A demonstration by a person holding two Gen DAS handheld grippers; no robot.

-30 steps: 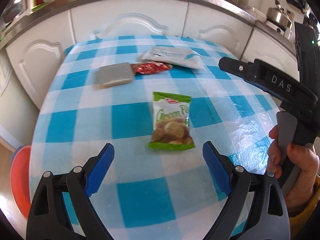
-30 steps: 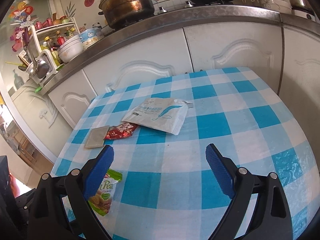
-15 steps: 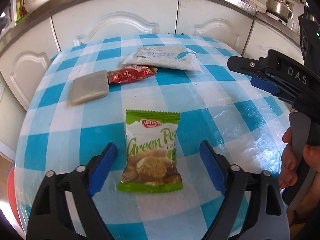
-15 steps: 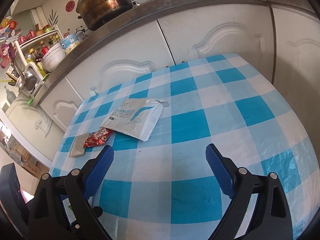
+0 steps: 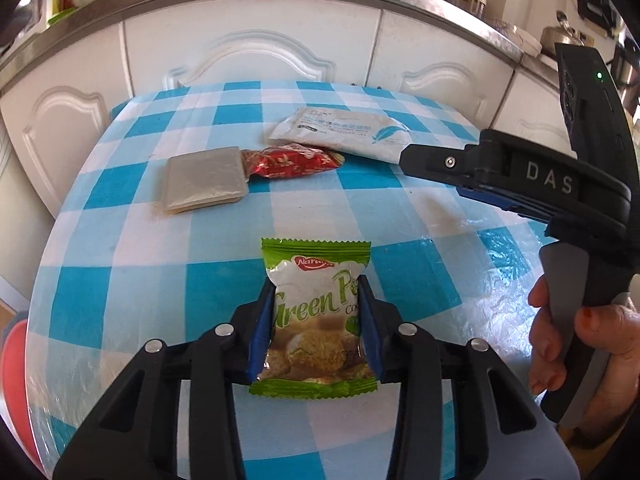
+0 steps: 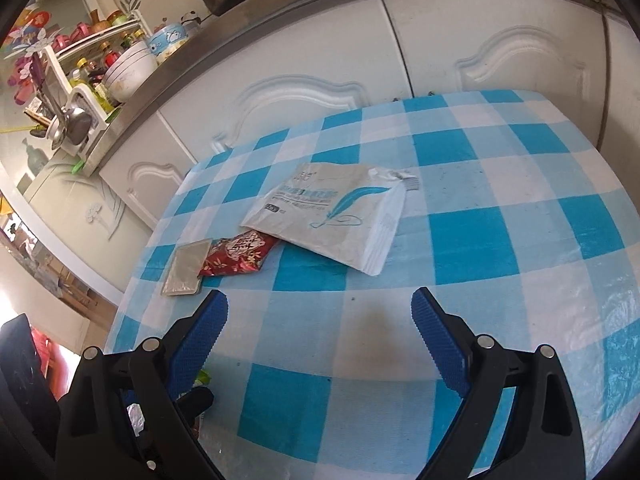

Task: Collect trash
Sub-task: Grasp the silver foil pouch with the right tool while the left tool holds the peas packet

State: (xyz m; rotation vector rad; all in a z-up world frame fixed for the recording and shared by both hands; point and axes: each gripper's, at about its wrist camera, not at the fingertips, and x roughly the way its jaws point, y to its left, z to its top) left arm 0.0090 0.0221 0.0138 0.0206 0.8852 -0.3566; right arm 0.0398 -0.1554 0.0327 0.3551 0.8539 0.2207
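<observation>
Now the left gripper (image 5: 316, 320) is closing its blue fingers (image 5: 260, 328) on the green snack packet (image 5: 316, 320), which lies flat on the checkered surface (image 5: 120, 280) and already bulges between them. Beside it, the right gripper (image 6: 320, 332) hangs over bare cloth, fingers spread wide, nothing between them.

Bright daylight fills both fisheye views. Glare shimmers on the clear plastic over the checked tablecloth (image 5: 496, 312), to the right of the jaws in each view. Soft shadows lie under the jaws. Straight cabinet (image 6: 400, 60) lines bow strongly toward the dark, rounded corners. Focus is sharp, with no motion blur.
</observation>
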